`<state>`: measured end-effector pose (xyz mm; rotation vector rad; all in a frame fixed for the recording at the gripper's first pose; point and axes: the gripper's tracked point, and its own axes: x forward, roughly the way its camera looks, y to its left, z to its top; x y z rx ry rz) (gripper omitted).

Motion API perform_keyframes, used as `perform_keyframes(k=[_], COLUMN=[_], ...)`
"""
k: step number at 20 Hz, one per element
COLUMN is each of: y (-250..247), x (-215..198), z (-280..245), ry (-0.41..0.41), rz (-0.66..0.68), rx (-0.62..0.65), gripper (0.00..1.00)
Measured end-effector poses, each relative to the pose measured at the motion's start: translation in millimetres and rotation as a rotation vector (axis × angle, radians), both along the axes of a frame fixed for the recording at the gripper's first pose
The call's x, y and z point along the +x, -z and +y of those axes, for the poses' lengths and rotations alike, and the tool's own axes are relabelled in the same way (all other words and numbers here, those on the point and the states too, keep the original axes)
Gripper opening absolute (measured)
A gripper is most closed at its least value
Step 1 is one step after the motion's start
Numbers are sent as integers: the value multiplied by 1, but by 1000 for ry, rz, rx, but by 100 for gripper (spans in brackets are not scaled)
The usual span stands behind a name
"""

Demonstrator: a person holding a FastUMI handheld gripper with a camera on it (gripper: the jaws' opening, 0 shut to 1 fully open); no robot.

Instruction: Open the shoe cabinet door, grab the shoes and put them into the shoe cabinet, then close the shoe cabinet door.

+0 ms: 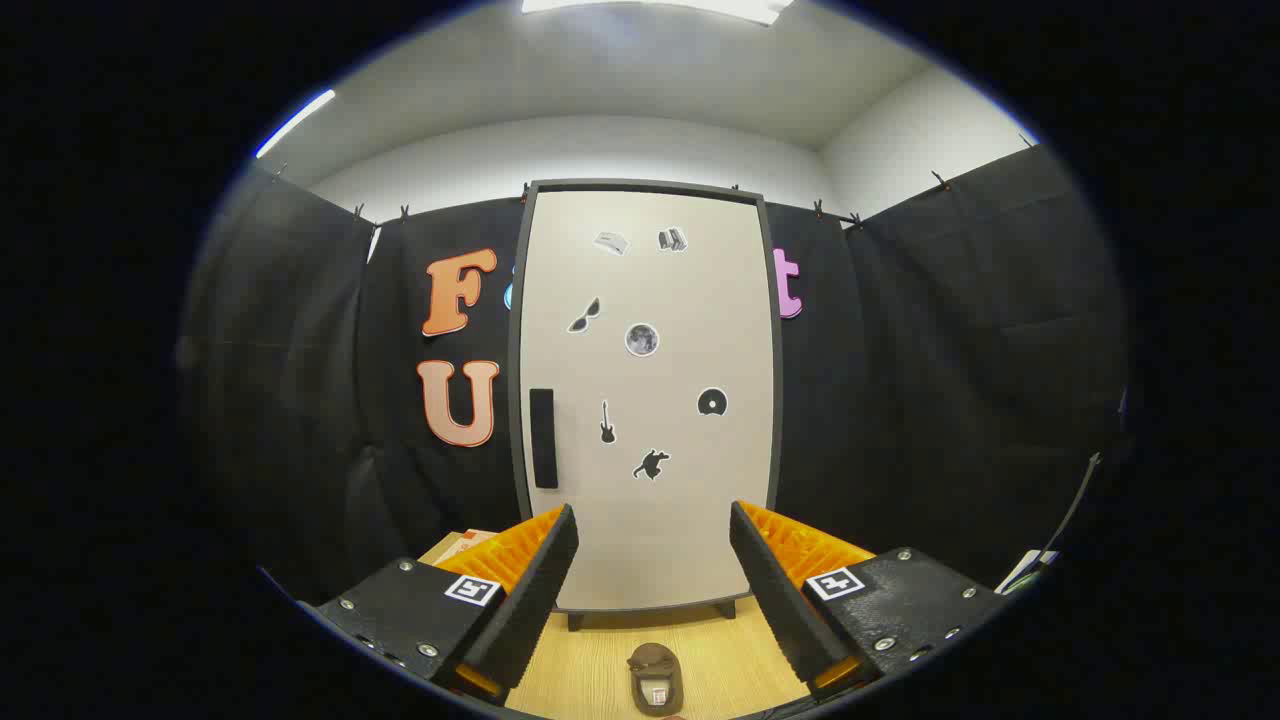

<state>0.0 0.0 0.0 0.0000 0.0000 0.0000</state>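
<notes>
Presently, item by item:

Cabinet: tall off-white shoe cabinet w/ dark grey frame (pixel 648 400), upright on short dark feet at far side of table, backed against booth wall, straight ahead of fingers.

Door: flat off-white panel (pixel 690 520), flush in frame, closed; takes up whole cabinet front.

Handle: black vertical rectangular strip (pixel 543 438), near door's left edge, approx mid-height, just above and beyond left finger's tip.

Stickers: small black/grey cut-out decals scattered on door, incl. sunglasses (pixel 585 315), round disc w/ pale face (pixel 642 339), guitar (pixel 606 423), record-like disc (pixel 712 402), dark splayed figure (pixel 651 465); two pale ones near top, too small to tell.

Shoe: single dark brown shoe (pixel 655 678), lying on table between fingers, close under gripper, well short of cabinet's foot; pale tag or insole patch visible at near end. Not touched by either finger.

Gripper: two-finger gripper (pixel 652 555), fingers spread wide apart, released, nothing held between them; ribbed pads (pixel 545 590) face inward; square black-and-white marker on each finger body.

Table: light wood-grain tabletop (pixel 720 660), carrying cabinet and shoe.

Misc. left: pale tan/orange flat object (pixel 462 545) at table's edge behind left finger, mostly hidden; cannot tell what it is.

Surround: black cloth wall (pixel 900 400) clipped along top edge, white room wall and ceiling above, ceiling light strip (pixel 660 6) overhead.
</notes>
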Motion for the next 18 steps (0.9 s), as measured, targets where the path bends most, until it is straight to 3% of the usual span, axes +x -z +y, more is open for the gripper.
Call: perform_keyframes(k=[18], y=[8], x=[1], z=[5], ry=[-65], rz=[61], rx=[-11], gripper=[95])
